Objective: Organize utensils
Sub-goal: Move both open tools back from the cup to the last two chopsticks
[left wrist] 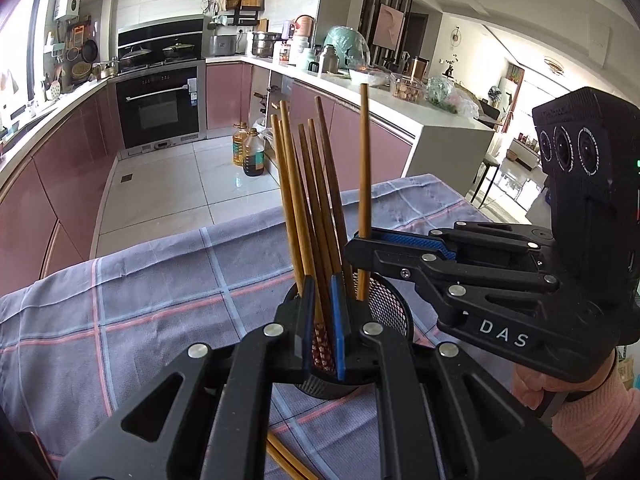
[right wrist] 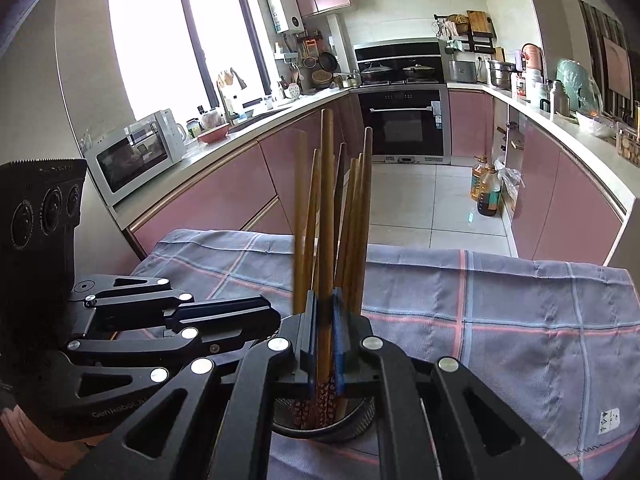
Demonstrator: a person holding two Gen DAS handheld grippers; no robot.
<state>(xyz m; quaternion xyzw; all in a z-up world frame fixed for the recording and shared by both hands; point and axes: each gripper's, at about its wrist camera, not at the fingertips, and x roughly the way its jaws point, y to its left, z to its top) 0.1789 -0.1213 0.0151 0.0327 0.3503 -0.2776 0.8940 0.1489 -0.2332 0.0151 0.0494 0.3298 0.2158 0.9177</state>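
Right claw [right wrist: 325,336] is closed on one upright chopstick [left wrist: 364,184], lower end inside the mesh holder [left wrist: 384,300]. Left claw [left wrist: 320,320] is nearly closed around a bundle of chopsticks [left wrist: 316,200] standing in the holder. Holder rests on the cloth [left wrist: 160,288] covering the surface; loose chopsticks [left wrist: 288,462] lie beside it.

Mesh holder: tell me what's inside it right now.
The black mesh holder holds a bundle of wooden chopsticks standing upright, patterned ends down. The right gripper holds one more chopstick upright in it. The holder's bottom is hidden by the left gripper.
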